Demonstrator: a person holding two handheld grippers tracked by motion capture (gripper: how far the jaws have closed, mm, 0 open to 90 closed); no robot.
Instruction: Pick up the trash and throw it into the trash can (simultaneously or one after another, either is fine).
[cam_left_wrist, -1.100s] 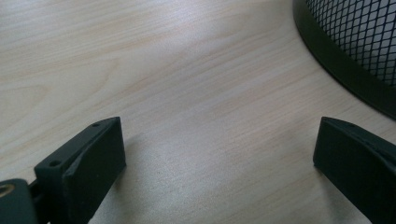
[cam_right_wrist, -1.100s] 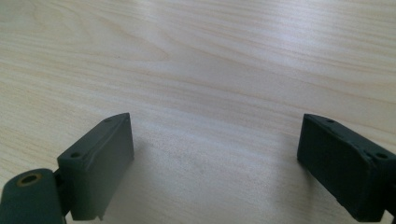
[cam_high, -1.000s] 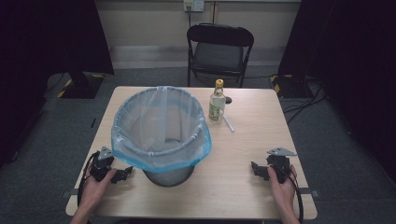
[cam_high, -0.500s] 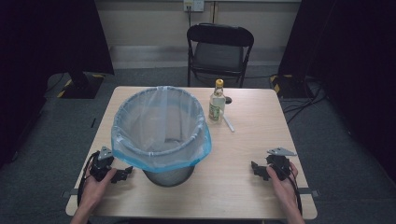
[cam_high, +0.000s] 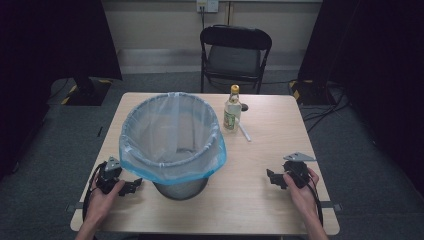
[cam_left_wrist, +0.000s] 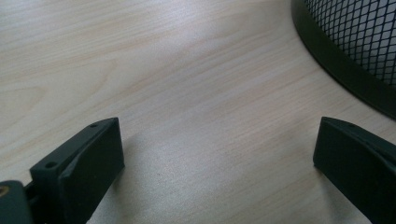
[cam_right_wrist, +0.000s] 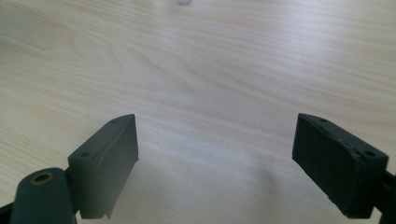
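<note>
A black mesh waste bin lined with a blue plastic bag stands on the left half of the wooden table. My left gripper rests on the table just left of the bin's base, open, with bare wood between its jaws; the bin's mesh wall shows at the upper right of the left gripper view. My right gripper lies on the table near the right front, open over bare wood. A clear bottle with a yellow cap stands upright behind the bin.
A white stick-like item lies beside the bottle, with a small dark object just behind it. A black folding chair stands past the far edge of the table. Cables run over the floor at right.
</note>
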